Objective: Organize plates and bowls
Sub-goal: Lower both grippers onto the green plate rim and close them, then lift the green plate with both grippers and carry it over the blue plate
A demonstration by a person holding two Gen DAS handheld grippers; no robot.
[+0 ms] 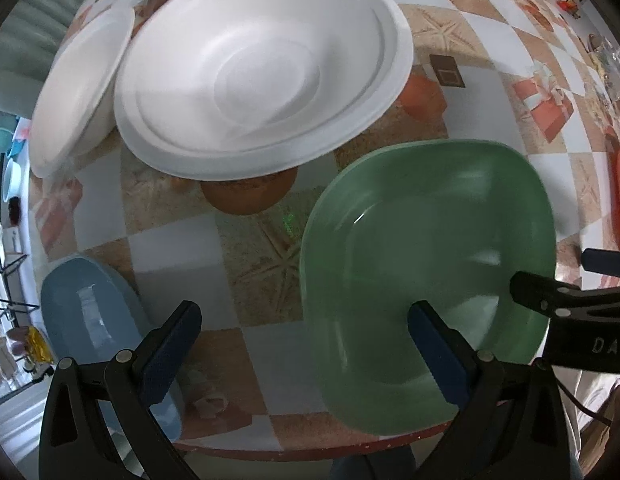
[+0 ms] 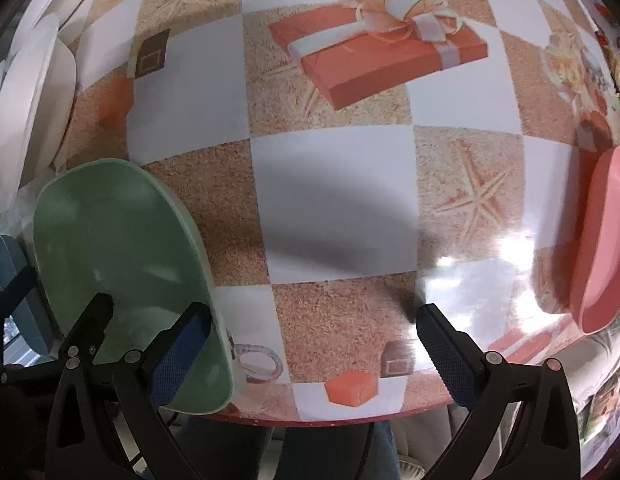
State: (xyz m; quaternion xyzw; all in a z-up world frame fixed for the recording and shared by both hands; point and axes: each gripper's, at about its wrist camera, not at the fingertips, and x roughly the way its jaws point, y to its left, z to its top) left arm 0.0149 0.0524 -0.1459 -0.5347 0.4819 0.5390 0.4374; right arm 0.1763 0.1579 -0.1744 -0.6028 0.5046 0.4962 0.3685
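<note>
The left gripper (image 1: 305, 344) hangs over the near edge of the bench (image 1: 237, 240), jaws spread wide and holding nothing, its right finger (image 1: 438, 356) above the green dish (image 1: 430, 240). The right gripper (image 2: 310, 352) is likewise wide apart and empty above the same edge, just right of that dish, its tips reaching over the dish's right rim in the left wrist view
</note>
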